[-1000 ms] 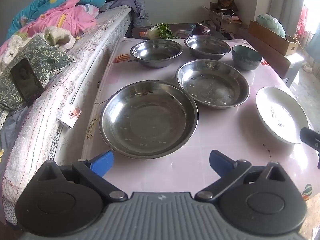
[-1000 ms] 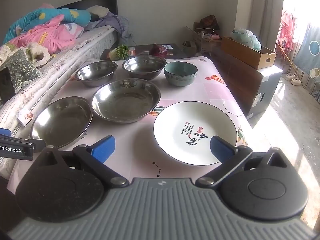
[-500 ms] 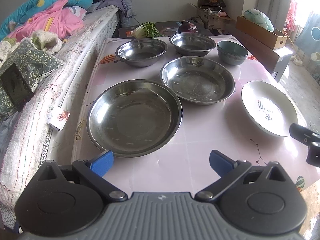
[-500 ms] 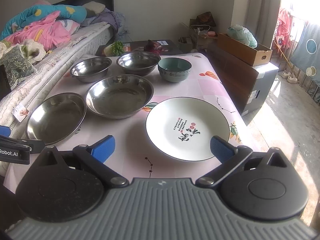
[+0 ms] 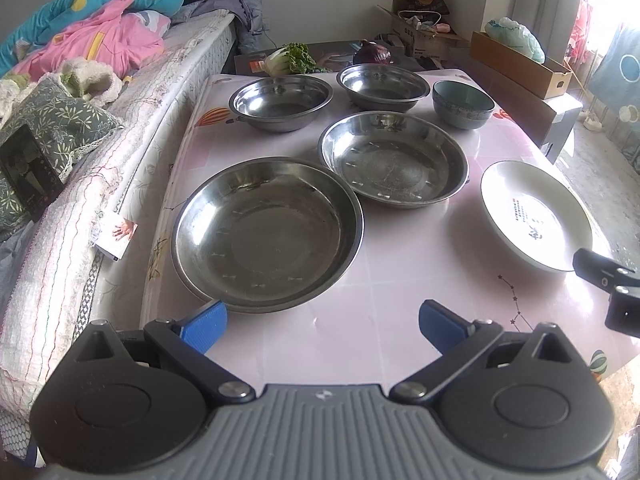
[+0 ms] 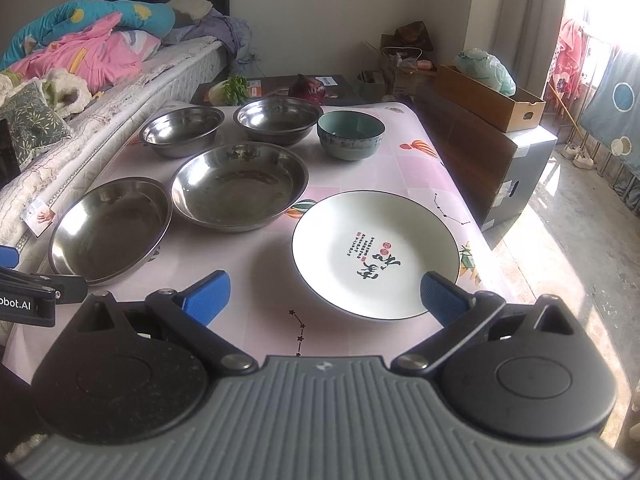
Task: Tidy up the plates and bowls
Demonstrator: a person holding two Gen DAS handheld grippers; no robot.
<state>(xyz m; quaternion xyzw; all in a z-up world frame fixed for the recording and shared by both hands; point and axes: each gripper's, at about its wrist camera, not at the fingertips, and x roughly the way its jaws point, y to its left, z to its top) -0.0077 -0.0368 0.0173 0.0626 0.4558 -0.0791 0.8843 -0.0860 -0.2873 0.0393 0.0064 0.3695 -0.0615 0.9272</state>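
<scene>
Two wide steel plates lie on the pink table: the near one (image 5: 267, 232) (image 6: 110, 228) and a second (image 5: 394, 158) (image 6: 239, 186) behind it. Two steel bowls (image 5: 281, 101) (image 5: 382, 85) and a teal ceramic bowl (image 5: 463, 103) (image 6: 351, 135) stand along the far side. A white plate with red and black writing (image 5: 535, 214) (image 6: 375, 254) lies at the right. My left gripper (image 5: 322, 326) is open, just short of the near steel plate's rim. My right gripper (image 6: 325, 294) is open, its right finger over the white plate's near edge. Neither holds anything.
A bed with quilts and a patterned pillow (image 5: 60, 120) runs along the table's left side. A cabbage (image 5: 290, 60) and a purple onion (image 5: 371, 54) lie beyond the far edge. Cardboard boxes (image 6: 490, 98) and a dark cabinet (image 6: 486, 148) stand at the right.
Both grippers have drifted slightly and the view has shifted; the dishes stay where they were. Both stay open.
</scene>
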